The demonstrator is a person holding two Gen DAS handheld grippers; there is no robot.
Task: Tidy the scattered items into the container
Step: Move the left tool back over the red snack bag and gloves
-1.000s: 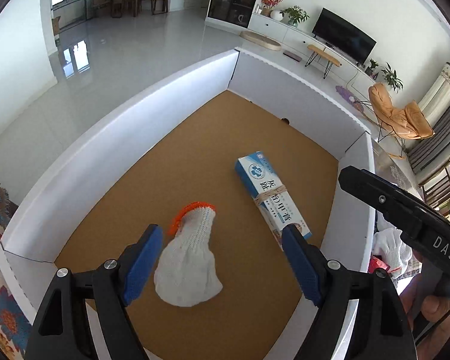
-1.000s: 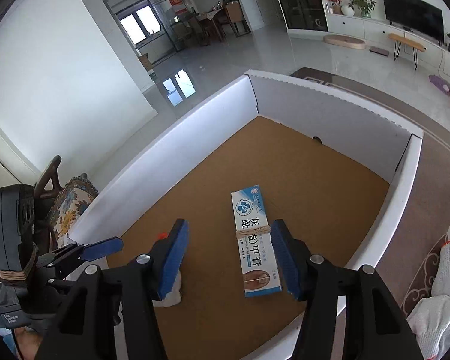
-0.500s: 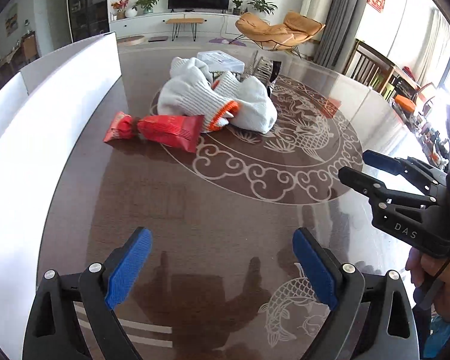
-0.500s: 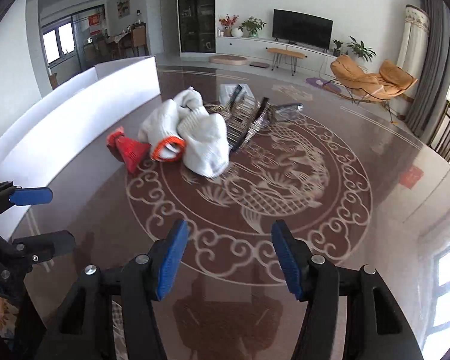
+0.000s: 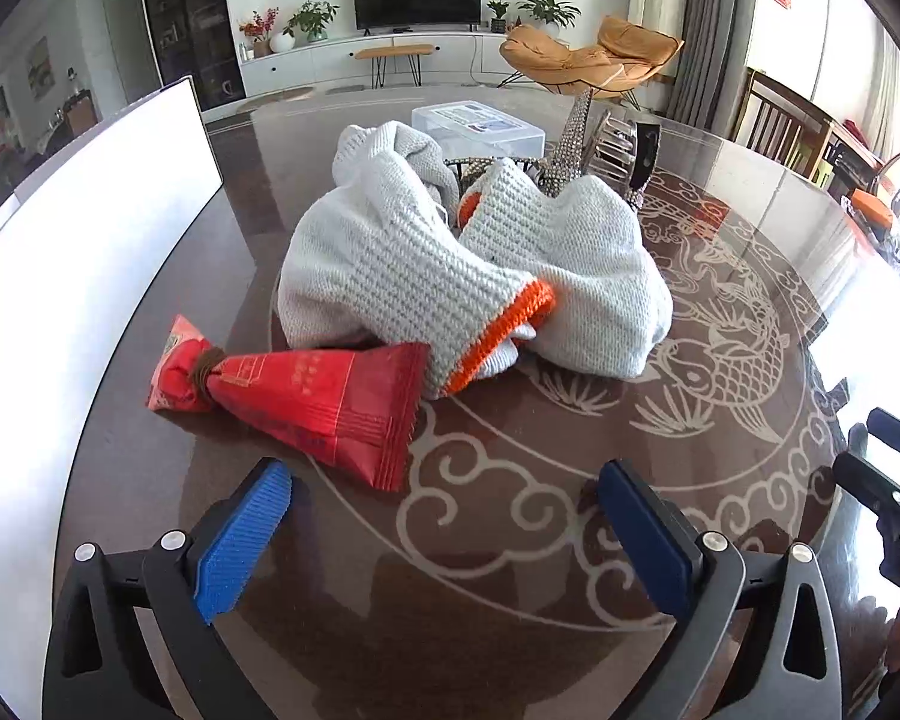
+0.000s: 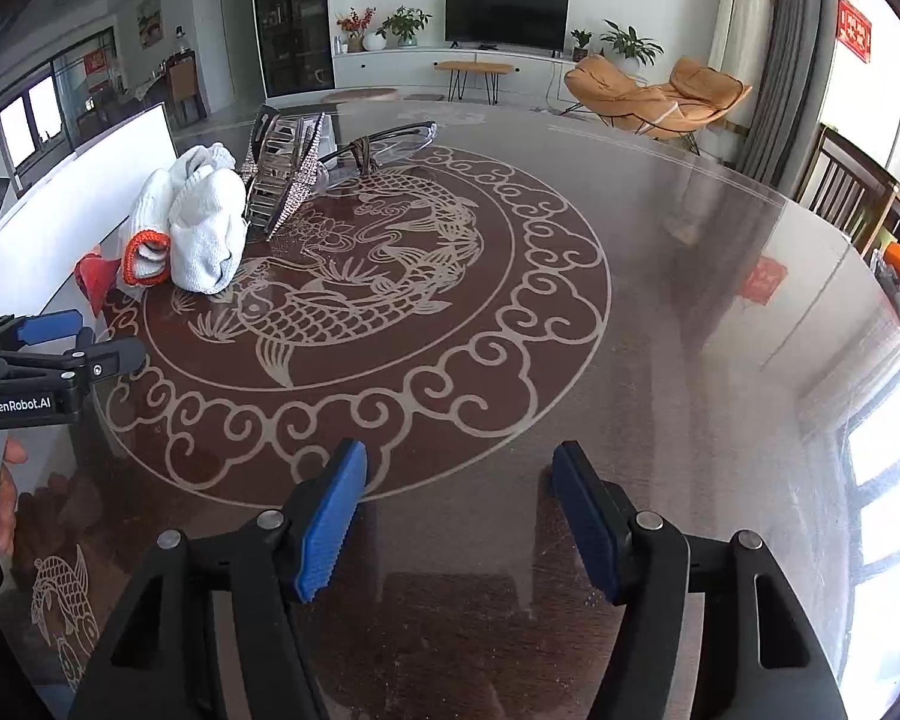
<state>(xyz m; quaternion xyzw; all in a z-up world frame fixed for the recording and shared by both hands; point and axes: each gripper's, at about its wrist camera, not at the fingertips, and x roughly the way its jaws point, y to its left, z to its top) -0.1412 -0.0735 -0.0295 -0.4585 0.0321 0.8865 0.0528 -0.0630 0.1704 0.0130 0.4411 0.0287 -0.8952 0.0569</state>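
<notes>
While the red packet [image 5: 306, 402] lies on the table [image 5: 510, 546] against the white gloves [image 5: 450, 276], just beside the white container wall [image 5: 90, 252], a fresh pickup is judged to be in hand. Both left tongs [image 5: 444, 525] and right tongs [image 6: 459, 516] are seen empty, jaws opening. Next, the packet should be straddled and gripped.

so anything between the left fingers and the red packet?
Nothing visible. The left gripper is empty, its jaws opening, with bare table up to the red packet. A white glove lies on the packet's far end only.
</notes>
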